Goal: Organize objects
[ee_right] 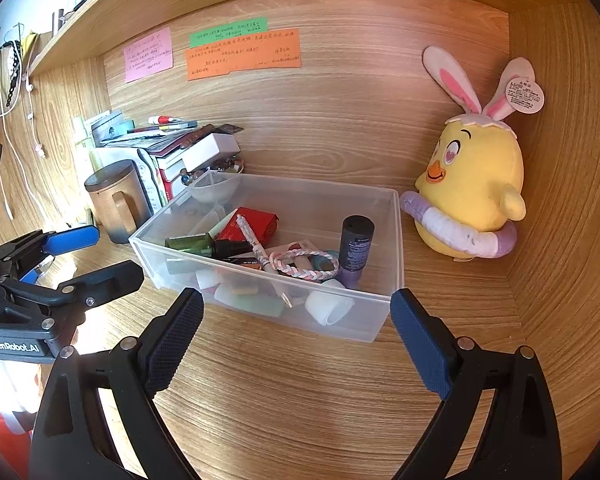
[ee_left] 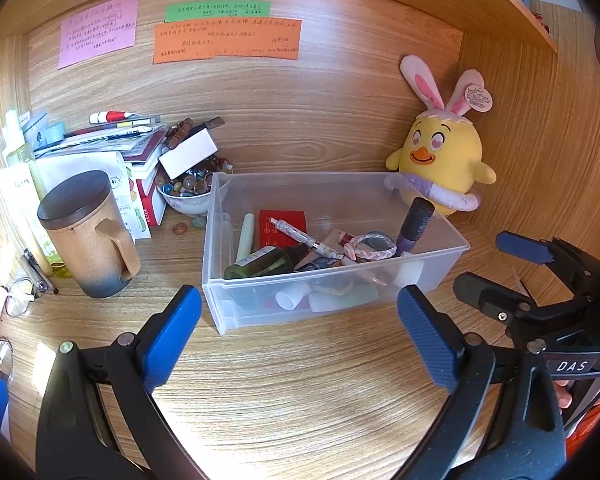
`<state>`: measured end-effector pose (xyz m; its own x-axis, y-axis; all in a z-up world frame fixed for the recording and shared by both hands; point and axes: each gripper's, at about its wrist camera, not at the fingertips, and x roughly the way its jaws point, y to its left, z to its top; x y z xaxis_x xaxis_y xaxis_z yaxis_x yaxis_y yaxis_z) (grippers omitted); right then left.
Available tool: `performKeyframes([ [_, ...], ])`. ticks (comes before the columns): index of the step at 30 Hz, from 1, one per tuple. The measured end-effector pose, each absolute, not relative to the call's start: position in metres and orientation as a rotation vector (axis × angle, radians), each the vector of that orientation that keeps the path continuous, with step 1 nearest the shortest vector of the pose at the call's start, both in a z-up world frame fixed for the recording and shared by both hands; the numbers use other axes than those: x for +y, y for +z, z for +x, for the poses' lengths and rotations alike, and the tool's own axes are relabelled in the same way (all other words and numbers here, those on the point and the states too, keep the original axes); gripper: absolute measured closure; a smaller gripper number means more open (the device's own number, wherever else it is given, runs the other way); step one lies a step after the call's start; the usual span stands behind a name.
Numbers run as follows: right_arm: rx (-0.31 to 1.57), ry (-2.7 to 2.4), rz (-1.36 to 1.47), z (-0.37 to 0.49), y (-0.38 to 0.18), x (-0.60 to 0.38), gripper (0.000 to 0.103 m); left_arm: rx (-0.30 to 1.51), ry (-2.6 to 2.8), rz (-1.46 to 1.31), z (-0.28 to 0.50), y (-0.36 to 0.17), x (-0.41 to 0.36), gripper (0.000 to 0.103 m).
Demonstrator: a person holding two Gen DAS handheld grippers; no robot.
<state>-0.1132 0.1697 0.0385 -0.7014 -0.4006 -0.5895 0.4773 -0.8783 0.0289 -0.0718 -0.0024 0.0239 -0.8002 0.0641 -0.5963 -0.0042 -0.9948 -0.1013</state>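
The clear plastic rectangular bin (ee_right: 384, 248) full of small clutter is what your next move turns on, and it sits straight ahead of both sets of jaws on the wood-grain desk (ee_right: 300, 392). Your right gripper (ee_right: 296, 316) hangs wide open and empty, its tips just short of the bin's near wall. Your left gripper (ee_left: 300, 312) is equally wide and empty, also just short of the bin. The bin's long axis runs across your view, left to right. Inside, the dark cylindrical tube with a purple base (ee_right: 356, 246) stands upright towards the right end, so your right hand looks nearer to it. The green glass bottle (ee_left: 260, 264) lies flat at the left end, nearer your left hand. The patterned pen (ee_right: 256, 244) lies slantwise between them.
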Motion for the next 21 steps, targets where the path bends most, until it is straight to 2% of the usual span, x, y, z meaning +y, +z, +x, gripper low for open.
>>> performKeyframes([
  [21, 0.145, -2.505, 0.86, -0.1176, 0.0364, 0.1706, 0.009, -0.134, 2.947, -0.961, -0.0708, 0.0247, -0.0014, 0.004],
])
